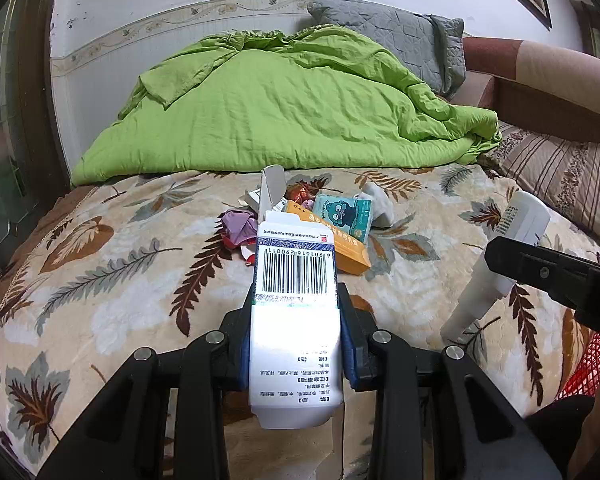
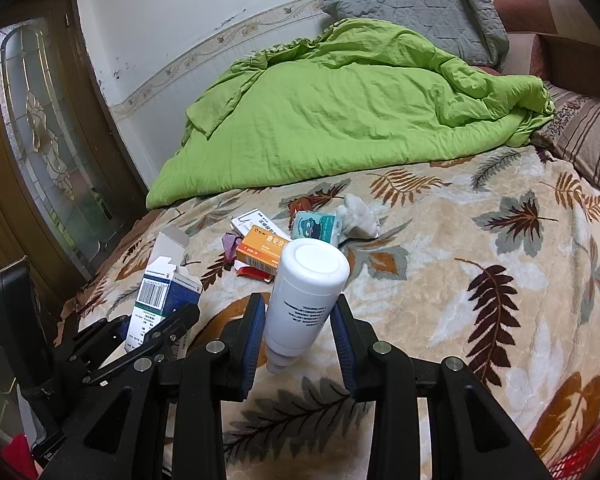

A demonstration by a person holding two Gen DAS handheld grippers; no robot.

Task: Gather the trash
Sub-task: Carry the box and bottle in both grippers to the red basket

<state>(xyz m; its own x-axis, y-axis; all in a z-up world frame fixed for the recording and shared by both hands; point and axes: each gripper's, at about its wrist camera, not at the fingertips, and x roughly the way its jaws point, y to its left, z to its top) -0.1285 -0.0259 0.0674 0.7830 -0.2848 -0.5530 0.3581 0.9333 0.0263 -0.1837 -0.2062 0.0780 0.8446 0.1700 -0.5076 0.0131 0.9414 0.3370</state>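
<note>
Left wrist view: your left gripper (image 1: 296,320) is clamped on an opened white-and-blue carton (image 1: 294,300), barcode up, held clear of the leaf-print blanket (image 1: 100,280). Your right gripper (image 2: 300,328) pinches a white plastic bottle (image 2: 306,292) by its body, base forward. Both loads appear lifted for disposal. Remaining trash, including an orange box (image 2: 262,252) and teal tissue pack (image 2: 314,228), lies mid-bed. Red mesh basket (image 2: 584,452) sits at your right, presumably the destination.

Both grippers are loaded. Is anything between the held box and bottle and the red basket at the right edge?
Nothing visible. The left gripper holds the white box, the right gripper the white bottle. Only bare blanket lies toward the red basket, which is mostly out of frame.
</note>
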